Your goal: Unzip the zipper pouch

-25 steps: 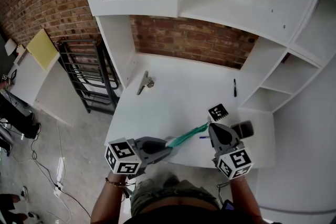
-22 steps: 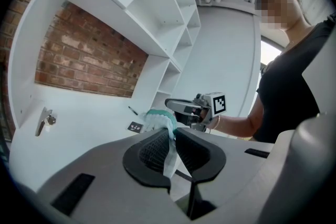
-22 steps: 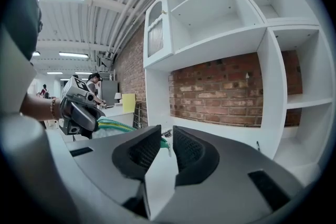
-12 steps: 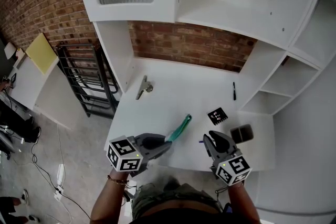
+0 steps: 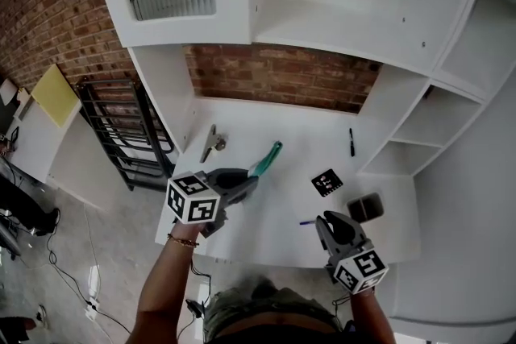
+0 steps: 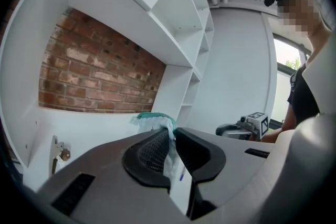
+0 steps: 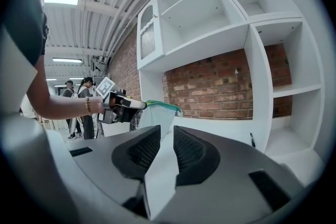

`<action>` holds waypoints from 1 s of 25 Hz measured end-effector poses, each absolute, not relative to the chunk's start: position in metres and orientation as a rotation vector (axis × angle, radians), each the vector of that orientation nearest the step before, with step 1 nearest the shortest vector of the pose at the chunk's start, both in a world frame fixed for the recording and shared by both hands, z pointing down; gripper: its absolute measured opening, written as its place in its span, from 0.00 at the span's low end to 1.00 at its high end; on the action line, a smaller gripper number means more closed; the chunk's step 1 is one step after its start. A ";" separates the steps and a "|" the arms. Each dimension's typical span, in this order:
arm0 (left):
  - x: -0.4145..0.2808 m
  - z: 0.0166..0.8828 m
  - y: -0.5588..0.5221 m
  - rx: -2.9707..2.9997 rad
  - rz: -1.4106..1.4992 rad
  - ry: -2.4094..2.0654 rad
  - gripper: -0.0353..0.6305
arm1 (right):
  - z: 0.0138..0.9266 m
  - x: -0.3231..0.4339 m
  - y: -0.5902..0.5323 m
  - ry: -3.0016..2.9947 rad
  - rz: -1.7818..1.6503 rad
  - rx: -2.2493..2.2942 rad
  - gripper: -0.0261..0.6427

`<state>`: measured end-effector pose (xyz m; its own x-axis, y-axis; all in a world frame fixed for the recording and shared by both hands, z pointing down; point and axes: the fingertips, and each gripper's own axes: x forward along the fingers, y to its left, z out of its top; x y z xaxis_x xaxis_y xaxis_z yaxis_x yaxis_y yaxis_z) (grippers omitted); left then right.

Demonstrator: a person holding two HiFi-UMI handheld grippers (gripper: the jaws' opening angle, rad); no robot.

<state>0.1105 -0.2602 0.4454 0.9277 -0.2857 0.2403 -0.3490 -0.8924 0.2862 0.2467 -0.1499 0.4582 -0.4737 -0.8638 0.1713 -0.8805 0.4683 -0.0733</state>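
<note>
The zipper pouch (image 5: 266,159) is pale with a teal zipper edge and hangs in the air over the white table (image 5: 278,201). My left gripper (image 5: 251,178) is shut on its near end. In the left gripper view the pouch (image 6: 155,119) sticks out past the pinching jaws of that gripper (image 6: 171,138). My right gripper (image 5: 326,222) sits low near the table's front right, apart from the pouch. Its jaws have just been opening and stand a little apart with nothing between them (image 7: 166,147). The right gripper view shows the pouch (image 7: 155,113) held up by the left gripper (image 7: 126,106).
On the table lie a metal clip (image 5: 213,144) at the left, a black pen (image 5: 351,142) at the back right, a square marker tag (image 5: 326,182), a dark object (image 5: 365,207) and a small blue pen (image 5: 307,222). White shelves surround the table. A black rack (image 5: 121,133) stands on the left.
The right gripper has let go of the pouch's end and drawn back towards the front edge. The left gripper has carried the pouch away from me, towards the back left.
</note>
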 end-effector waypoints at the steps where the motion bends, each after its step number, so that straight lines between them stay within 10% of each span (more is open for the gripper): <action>1: 0.112 0.445 -0.271 2.762 0.279 -0.482 0.11 | 0.458 0.250 -0.149 -2.587 0.227 1.560 0.15; 25: 0.117 0.533 -0.383 2.668 0.475 -0.599 0.11 | 0.474 0.287 -0.119 -2.461 0.269 1.710 0.15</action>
